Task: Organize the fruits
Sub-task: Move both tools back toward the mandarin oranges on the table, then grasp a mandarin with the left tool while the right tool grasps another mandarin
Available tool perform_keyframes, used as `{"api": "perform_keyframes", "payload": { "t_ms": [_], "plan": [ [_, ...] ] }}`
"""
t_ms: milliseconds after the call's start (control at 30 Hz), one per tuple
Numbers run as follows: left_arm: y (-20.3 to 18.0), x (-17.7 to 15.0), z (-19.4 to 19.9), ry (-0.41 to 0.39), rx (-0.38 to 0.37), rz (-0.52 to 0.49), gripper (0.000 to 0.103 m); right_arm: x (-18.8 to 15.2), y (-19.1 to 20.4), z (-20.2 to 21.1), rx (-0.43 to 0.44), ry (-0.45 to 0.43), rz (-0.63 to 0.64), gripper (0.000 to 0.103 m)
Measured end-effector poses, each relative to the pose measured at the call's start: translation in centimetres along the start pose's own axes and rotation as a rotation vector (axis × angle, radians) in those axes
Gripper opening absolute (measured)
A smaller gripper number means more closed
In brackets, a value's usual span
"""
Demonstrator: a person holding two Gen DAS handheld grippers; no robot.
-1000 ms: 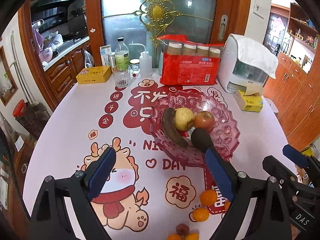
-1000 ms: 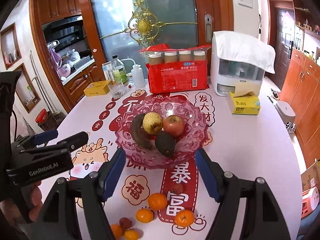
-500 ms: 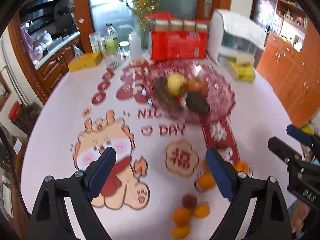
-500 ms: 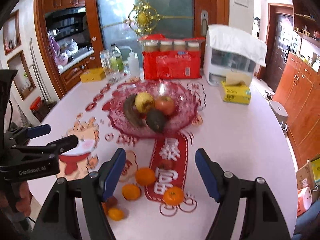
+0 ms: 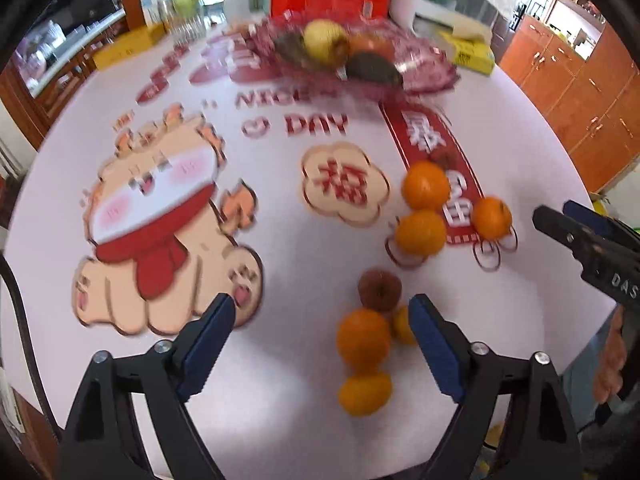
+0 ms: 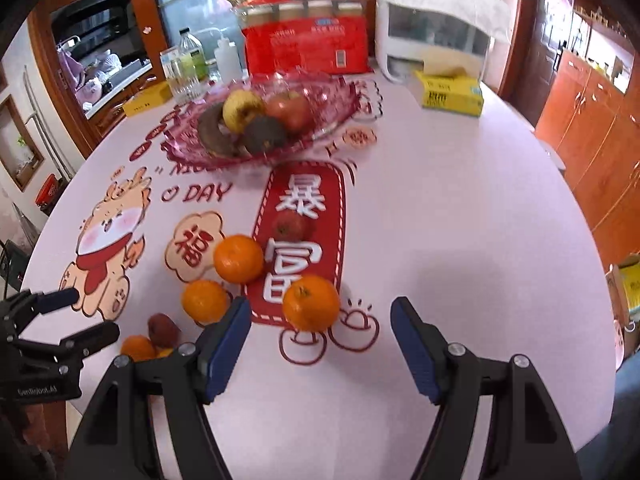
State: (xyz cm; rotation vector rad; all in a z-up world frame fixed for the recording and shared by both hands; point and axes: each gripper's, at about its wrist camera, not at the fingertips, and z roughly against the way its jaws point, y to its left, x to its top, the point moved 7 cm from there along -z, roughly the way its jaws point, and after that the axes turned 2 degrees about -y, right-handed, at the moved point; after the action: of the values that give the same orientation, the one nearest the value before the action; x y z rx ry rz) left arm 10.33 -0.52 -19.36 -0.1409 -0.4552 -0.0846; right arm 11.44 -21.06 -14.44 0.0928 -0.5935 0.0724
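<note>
While both grippers point down at the printed table [image 6: 460, 208], clutter sits along its far edge: red multipack of jars [image 6: 306, 46], white appliance [image 6: 434, 36], yellow tissue box [image 6: 450, 94], bottles [image 6: 192, 60].

Loose fruit lies near the table's near edge. Left gripper [image 5: 320, 316] has just been closing a little, jaws still wide apart, clamping nothing; a mandarin [image 5: 362, 338] sits between its tips, untouched, with a dark red fruit [image 5: 379, 288] just beyond and another mandarin [image 5: 365, 394] nearer; blurred. Right gripper [image 6: 320, 316] is released, jaws wide, gripping nothing; a mandarin [image 6: 311, 302] on the red banner print sits between its tips, no contact seen. Two more mandarins [image 6: 239, 258] lie left of it and a small red fruit [image 6: 292, 226] beyond.

Pink glass bowl [image 6: 340, 98] toward the far edge holds a yellow pear [image 6: 242, 110], apple [image 6: 290, 110], dark avocado [image 6: 264, 134] and a blackened banana [image 6: 214, 130].
</note>
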Motion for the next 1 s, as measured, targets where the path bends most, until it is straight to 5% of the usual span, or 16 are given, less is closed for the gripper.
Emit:
{"api": "perform_keyframes", "payload": {
  "t_ms": [467,1000],
  "plan": [
    [-0.9,-1.8,-3.0,0.108,-0.111,0.028,0.054,-1.8,-1.0,-3.6,0.012,0.083,-0.031,0.072],
    [-1.4,-1.8,-3.4,0.125,-0.211,0.051,0.034,-1.2,0.3,-6.2,0.042,0.117,-0.012,0.071]
  ]
}}
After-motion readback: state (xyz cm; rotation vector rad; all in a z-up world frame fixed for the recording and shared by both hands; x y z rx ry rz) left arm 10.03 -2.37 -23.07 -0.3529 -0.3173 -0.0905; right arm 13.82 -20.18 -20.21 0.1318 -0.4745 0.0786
